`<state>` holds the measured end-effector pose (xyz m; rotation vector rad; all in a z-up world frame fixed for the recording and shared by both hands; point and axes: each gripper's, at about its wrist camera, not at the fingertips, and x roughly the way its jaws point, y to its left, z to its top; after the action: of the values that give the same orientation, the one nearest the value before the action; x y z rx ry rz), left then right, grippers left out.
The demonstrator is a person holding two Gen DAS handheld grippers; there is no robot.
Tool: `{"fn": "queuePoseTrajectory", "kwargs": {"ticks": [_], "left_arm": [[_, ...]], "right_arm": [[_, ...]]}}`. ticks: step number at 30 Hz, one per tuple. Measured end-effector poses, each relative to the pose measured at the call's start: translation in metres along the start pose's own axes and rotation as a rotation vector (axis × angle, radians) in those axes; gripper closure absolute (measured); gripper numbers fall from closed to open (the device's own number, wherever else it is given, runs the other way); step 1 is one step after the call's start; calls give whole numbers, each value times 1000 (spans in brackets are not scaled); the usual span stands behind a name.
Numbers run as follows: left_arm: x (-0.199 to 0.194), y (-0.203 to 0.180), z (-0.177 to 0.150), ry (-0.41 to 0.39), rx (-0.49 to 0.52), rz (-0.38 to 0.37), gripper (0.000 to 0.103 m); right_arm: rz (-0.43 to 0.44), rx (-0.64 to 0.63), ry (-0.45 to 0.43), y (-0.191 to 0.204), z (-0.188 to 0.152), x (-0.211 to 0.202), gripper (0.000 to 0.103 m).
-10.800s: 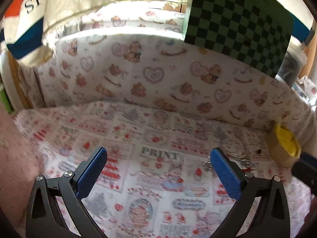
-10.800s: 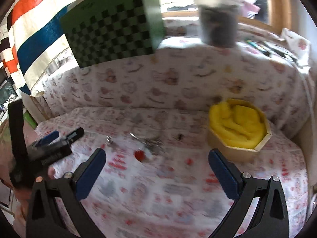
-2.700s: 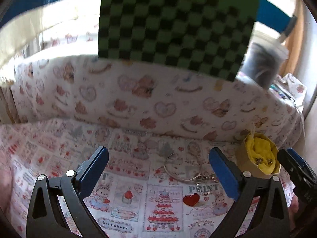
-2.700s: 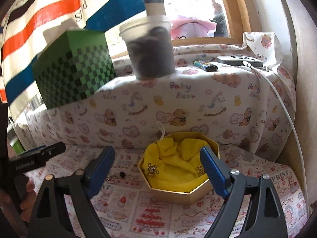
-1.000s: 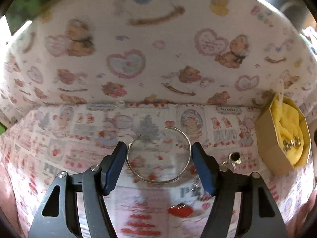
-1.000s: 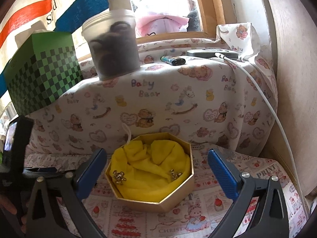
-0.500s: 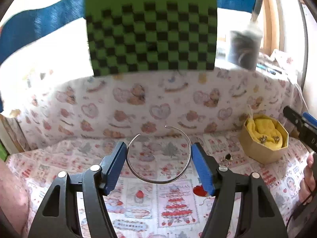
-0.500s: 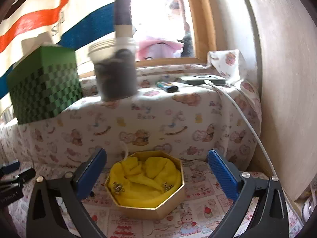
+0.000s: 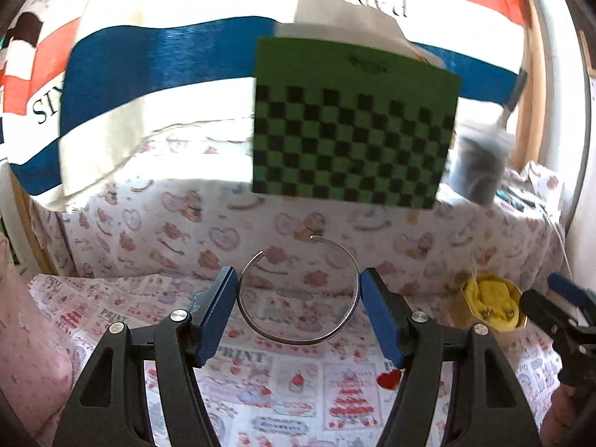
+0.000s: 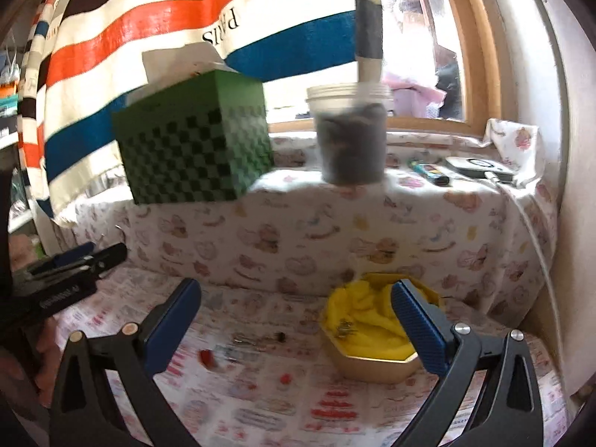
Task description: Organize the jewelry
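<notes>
Left wrist view: the left tool (image 9: 298, 305) pinches a silver bangle (image 9: 298, 294) between its blue pads, lifted above the worktop (image 9: 283, 395). Right wrist view: the right tool (image 10: 294, 320) stands spread and empty before the box (image 10: 372, 361), which holds small jewelry.

The bangle (image 9: 298, 294) sits between the left gripper (image 9: 298, 311) pads, above the table (image 9: 283, 402). The jewelry box (image 9: 488, 307) lies at three o'clock, the checkered box (image 9: 354, 126) at twelve on the ledge (image 9: 193, 149), the heart charm (image 9: 388, 379) at five
</notes>
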<state>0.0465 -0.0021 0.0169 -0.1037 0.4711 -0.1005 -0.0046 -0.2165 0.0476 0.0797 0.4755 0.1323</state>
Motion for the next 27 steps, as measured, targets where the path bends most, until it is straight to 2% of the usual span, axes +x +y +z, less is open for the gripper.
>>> {"fn": "queuePoseTrajectory", "kwargs": {"ticks": [2,4,7,10,14,24,27], "left_arm": [[-1,11,1,-12,-41,9,37],[3,19,2,2,-66,6,37],[8,26,4,12,-75,28,37],[9,35,6,11,-93,36,37],[8,48,12,8,-111,49,37],[5,68,19,4,-174,59,37],[4,68,19,2,-175,60,37]], "right_arm": [[43,9,59,9,3,12,6],[57,6,133,22,3,30,17],[84,-19,255,44,-2,59,49],[111,-39,323,57,-13,79,66],[102,-76,375,67,-31,97,67],[103,-129,445,74,-46,115,88],[123,-118,471,76,-49,119,89]]}}
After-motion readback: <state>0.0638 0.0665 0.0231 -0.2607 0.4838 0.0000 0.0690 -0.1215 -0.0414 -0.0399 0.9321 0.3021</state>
